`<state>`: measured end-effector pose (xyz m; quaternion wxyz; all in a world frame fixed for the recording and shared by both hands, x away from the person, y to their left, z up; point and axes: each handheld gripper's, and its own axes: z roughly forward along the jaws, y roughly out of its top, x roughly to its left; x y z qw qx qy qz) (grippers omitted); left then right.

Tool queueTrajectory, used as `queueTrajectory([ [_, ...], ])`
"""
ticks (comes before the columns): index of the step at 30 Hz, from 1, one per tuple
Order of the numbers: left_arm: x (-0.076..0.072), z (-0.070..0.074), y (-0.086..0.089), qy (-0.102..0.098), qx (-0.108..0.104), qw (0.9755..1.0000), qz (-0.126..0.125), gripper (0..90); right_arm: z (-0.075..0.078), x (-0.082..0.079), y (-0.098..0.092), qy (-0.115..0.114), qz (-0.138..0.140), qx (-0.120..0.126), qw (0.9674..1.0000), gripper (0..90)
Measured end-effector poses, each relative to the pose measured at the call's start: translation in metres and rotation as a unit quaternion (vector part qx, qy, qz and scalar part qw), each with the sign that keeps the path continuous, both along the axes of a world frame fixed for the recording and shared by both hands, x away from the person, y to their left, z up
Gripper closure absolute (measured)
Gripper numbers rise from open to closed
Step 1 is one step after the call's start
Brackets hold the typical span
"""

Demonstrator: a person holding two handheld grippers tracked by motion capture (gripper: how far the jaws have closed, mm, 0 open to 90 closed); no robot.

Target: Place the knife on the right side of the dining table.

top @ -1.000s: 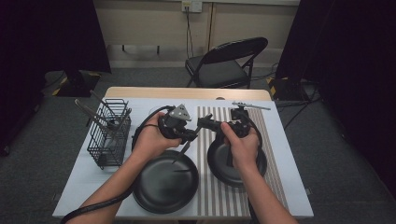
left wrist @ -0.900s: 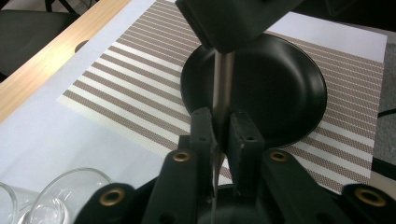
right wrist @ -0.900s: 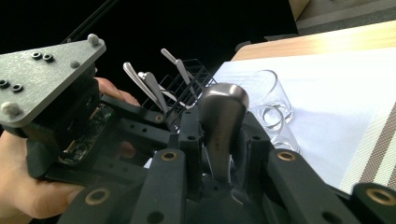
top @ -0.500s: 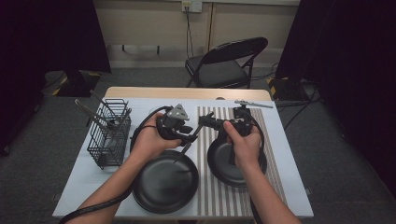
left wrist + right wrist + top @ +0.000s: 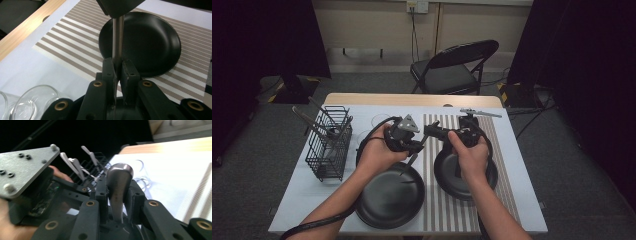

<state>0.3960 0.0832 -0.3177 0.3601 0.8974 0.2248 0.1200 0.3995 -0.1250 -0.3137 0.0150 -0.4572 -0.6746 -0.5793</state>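
Handover stage, by the looks of it. From the high view, both plates are already down: one black plate (image 5: 389, 197) near left, half on the striped mat (image 5: 434, 210), and a second plate (image 5: 464, 172) on the mat to the right. The left gripper (image 5: 416, 146) and right gripper (image 5: 431, 131) meet above them with a metal utensil (image 5: 411, 161) between the two, so it hasn't been laid yet. More cutlery sits in the wire basket (image 5: 329, 142) at far left, so probably plenty to go.

Left gripper view: its jaws have just been closing and now pinch the utensil's thin shaft (image 5: 118, 37), which runs up into the other gripper over the right-hand plate (image 5: 150, 45). Glasses (image 5: 37, 100) stand near left.

Right gripper view: the jaws are clamped on the utensil's broad handle end (image 5: 119, 177), the basket (image 5: 93, 161) beyond.

The surface is a white-topped table (image 5: 302, 195) with a wooden far edge. The room has grey carpet, a folding chair (image 5: 457, 67) behind and black curtains on both sides.
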Motion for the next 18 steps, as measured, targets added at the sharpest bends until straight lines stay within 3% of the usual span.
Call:
queueTrajectory([
  [4,-0.0006,-0.0018,-0.0019,0.003,0.001,0.9999,0.012,82.7,0.0013,-0.0025,0.0048,0.0,-0.025,-0.027,0.9993,74.2],
  [8,0.0,-0.0016,-0.0017,0.007,-0.006,0.9998,0.018,82.7,0.0042,-0.0034,0.0081,-0.006,-0.023,-0.035,0.9991,74.7],
  [13,0.0013,-0.0009,0.0015,0.01,-0.01,0.9998,0.014,82.5,0.0058,-0.0022,0.009,-0.01,-0.011,-0.03,0.9994,75.0],
  [15,0.0013,-0.0015,0.0025,0.012,-0.026,0.9994,0.019,82.2,0.0059,-0.0015,0.0091,-0.016,-0.006,-0.028,0.9995,75.1],
  [18,0.0029,-0.0026,0.0061,0.015,-0.043,0.9984,0.032,72.0,0.007,-0.0006,0.0088,-0.02,0.001,-0.022,0.9996,75.1],
])
